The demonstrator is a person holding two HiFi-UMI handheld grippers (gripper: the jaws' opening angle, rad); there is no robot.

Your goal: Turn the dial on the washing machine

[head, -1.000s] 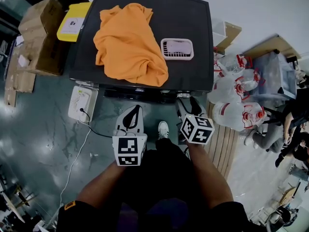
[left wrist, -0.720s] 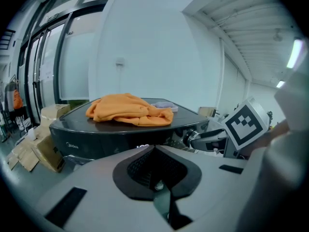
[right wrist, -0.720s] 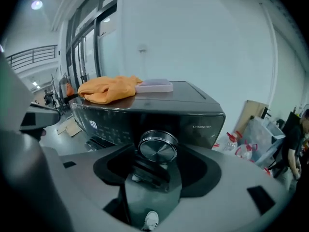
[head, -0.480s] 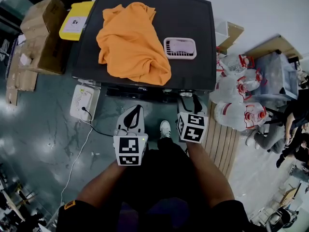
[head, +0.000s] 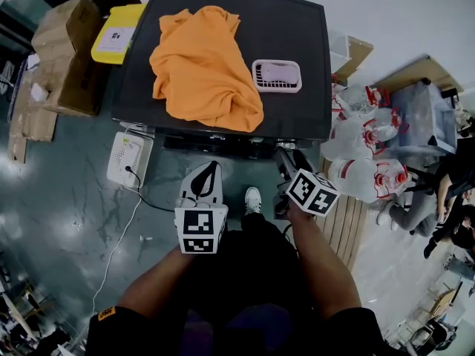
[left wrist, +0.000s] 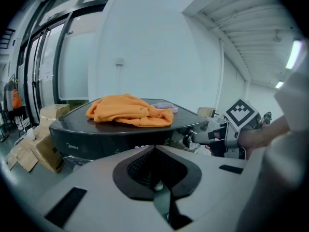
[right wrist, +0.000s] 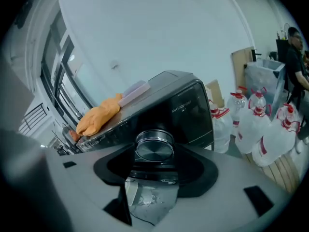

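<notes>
The black washing machine (head: 289, 50) carries an orange cloth (head: 204, 65) and a pink basket (head: 277, 76) on its lid. My right gripper (head: 285, 159) reaches the machine's front panel at its right end. It is rolled over to the right. In the right gripper view the round silver dial (right wrist: 154, 147) sits between the jaws, and the right gripper (right wrist: 154, 154) is shut on it. The left gripper view shows the right gripper's fingers (left wrist: 206, 136) at the panel. My left gripper (head: 207, 172) hangs shut and empty in front of the machine, left of the dial.
Large water bottles (head: 364, 158) stand on a wooden pallet (head: 343, 225) at the right. Cardboard boxes (head: 63, 58) and a yellow box (head: 115, 32) are at the left. A white device (head: 126, 160) with a cable lies on the floor. A seated person (head: 449, 199) is at far right.
The right gripper's marker cube has rolled: first towards level, then over to the right, staying at the dial. The left gripper has held still.
</notes>
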